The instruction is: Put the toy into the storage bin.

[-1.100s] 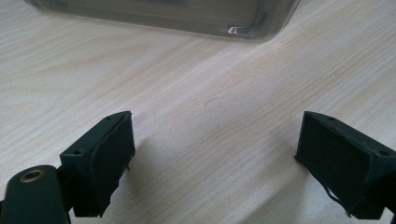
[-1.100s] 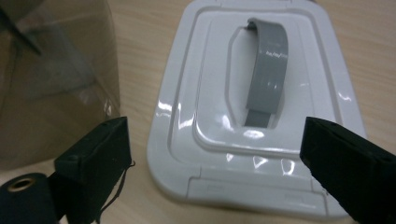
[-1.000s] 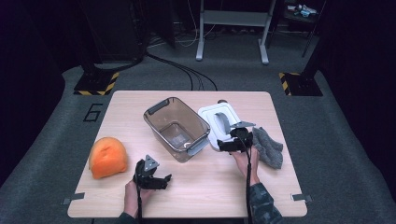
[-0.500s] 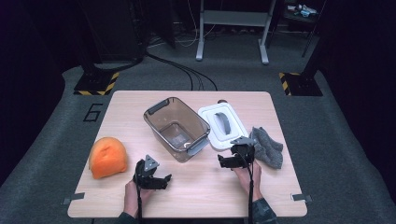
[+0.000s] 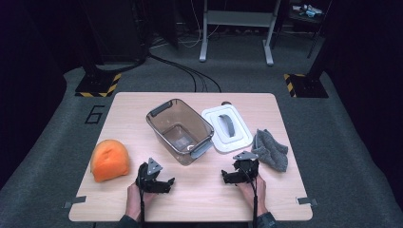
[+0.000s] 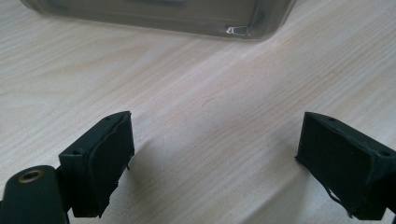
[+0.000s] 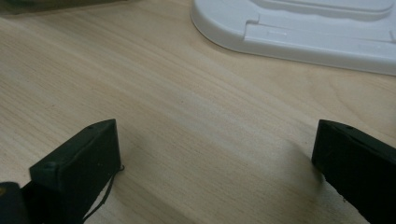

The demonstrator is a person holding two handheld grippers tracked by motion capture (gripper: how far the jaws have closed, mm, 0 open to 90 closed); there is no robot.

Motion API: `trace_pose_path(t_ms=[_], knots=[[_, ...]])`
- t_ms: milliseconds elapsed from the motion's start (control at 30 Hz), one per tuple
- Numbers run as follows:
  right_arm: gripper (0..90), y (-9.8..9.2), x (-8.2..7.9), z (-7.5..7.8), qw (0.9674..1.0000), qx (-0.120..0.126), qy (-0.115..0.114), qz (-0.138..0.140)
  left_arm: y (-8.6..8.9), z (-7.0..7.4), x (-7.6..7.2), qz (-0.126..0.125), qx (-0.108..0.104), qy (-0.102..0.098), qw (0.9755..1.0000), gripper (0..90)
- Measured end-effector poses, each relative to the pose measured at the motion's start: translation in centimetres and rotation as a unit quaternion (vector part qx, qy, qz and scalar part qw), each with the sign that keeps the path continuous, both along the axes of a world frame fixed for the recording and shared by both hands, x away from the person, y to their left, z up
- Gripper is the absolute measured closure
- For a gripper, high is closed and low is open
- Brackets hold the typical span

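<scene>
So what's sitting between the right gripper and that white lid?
Nothing: in the right gripper view, only bare wooden table separates the open right gripper from the white lid.

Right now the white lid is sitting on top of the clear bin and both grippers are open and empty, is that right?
Not quite. In the high view the white lid lies flat on the table beside the clear bin, which stands uncovered. The left gripper and right gripper are indeed open and empty.
</scene>
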State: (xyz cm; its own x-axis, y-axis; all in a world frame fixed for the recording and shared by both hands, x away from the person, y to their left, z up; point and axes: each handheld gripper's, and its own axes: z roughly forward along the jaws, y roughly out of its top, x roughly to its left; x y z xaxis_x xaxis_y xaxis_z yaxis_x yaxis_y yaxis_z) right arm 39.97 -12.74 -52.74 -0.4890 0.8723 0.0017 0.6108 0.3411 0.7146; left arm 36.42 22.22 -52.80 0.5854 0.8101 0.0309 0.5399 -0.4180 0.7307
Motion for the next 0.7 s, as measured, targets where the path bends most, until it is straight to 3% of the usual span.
trace_pose_path(t_ms=[100,200,400,700], knots=[[0.5,-0.1,-0.1,-0.1,1.0000,-0.001,0.003,-0.002,0.5,0.2,-0.1,0.004,-0.003,0.003,1.0000,10.5],[0.0,-0.1,-0.2,-0.2,1.0000,0.000,0.001,-0.001,1.3,0.7,-0.4,0.015,-0.019,0.000,0.9997,10.5],[0.0,-0.1,-0.2,-0.3,1.0000,-0.001,-0.001,0.001,2.4,1.9,-1.0,0.028,-0.022,-0.005,0.9993,10.5],[0.0,-0.1,-0.2,-0.3,1.0000,0.000,0.000,-0.002,5.2,4.7,-1.7,0.076,-0.036,-0.022,0.9962,10.6]])
